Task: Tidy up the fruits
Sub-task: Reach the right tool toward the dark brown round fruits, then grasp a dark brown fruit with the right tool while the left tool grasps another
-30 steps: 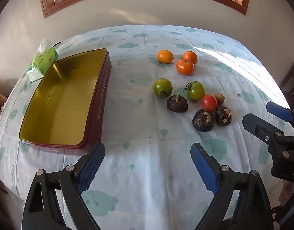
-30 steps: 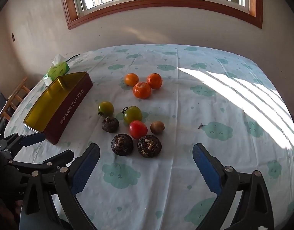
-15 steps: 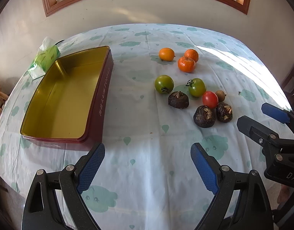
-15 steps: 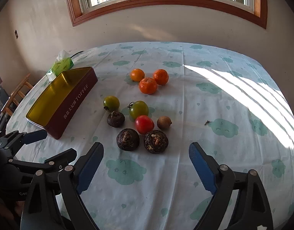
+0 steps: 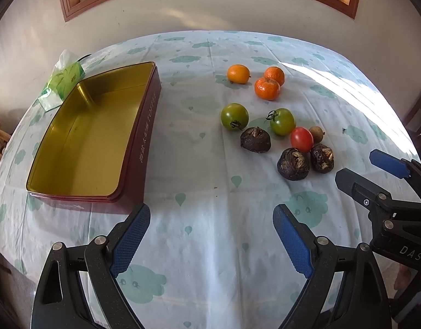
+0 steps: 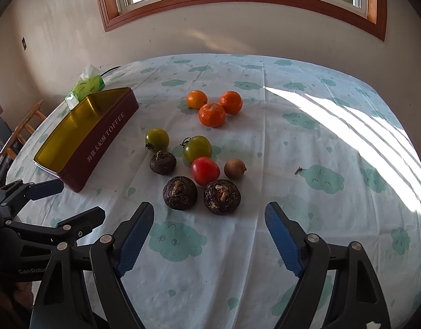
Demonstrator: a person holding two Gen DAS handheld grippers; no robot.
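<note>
The right hand-held gripper [image 6: 209,233] stood with its jaws spread wide and nothing between them, low over the bench [image 6: 333,219]; the left hand-held gripper [image 5: 211,235] was likewise wide open and empty, with bare cloth ahead of it. Nearest the right gripper, at about 12 o'clock in its view, lay two dark, rough-skinned fruits [image 6: 180,192] [image 6: 222,196], side by side and close together. Just beyond them sat a red tomato [image 6: 205,170] with a small brown fruit [image 6: 234,168] at its 3 o'clock, and a third dark fruit [image 6: 163,162] at its 9 o'clock. Farther out were two green tomatoes [image 6: 157,139] [image 6: 197,148], then three oranges [image 6: 211,114] in a tight cluster. The open tin [image 5: 84,137], gold inside and empty, lay at 10 o'clock from the fruit, with a tissue pack [image 5: 62,82] behind it. The step in hand appeared to be the first pick, most likely of a near dark fruit. To do it well, the jaws should be centred on one fruit only, entered from the outer side so that a finger does not wedge against its neighbour, and closed at the widest girth, as the round shape could roll. The red tomato directly behind could be nudged if the approach overran.
</note>
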